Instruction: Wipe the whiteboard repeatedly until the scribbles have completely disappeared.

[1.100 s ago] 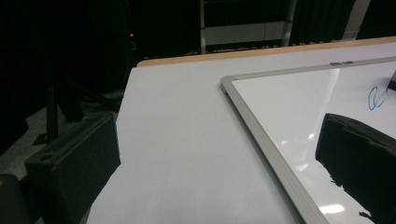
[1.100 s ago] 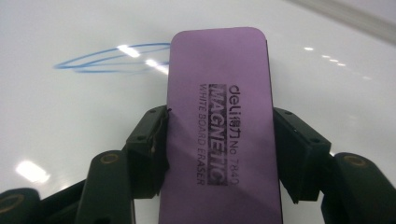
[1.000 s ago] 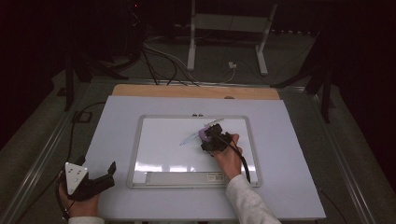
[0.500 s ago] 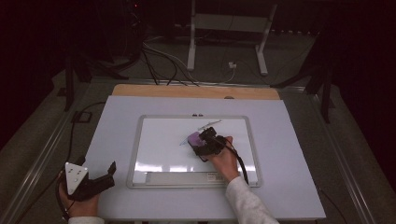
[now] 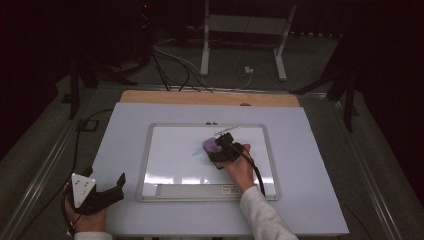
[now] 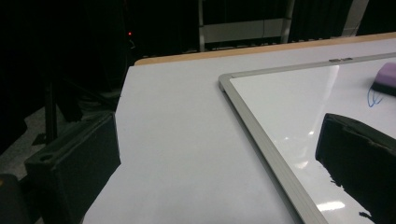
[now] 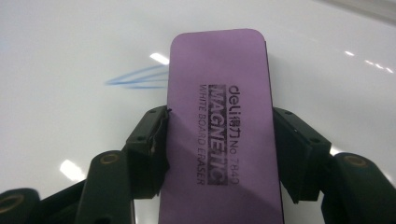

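Observation:
A white board [image 5: 150,165] with a silver frame lies flat on the pale table [image 5: 310,165]. My right gripper [image 5: 220,150] is over the board's middle, shut on a purple magnetic whiteboard eraser [image 5: 210,146] pressed flat on the surface. In the right gripper view the black jaws clamp the long sides of the eraser [image 7: 219,126], and faint blue marker strokes [image 7: 135,79] trail off to its left. My left gripper [image 5: 107,192] rests open at the table's front left corner, held by a hand. From the left gripper view the eraser [image 6: 385,77] and a blue scribble [image 6: 373,98] show far right.
A thin pale marker-like stick [image 5: 227,131] lies on the board just behind the eraser. The board's tray strip [image 5: 200,190] runs along its near edge. A wooden edge [image 5: 200,97] borders the table's far side, with cables and a stand on the floor beyond.
My right gripper has slid the eraser leftward across the board, and the blue strokes are shorter. The left gripper has stayed still.

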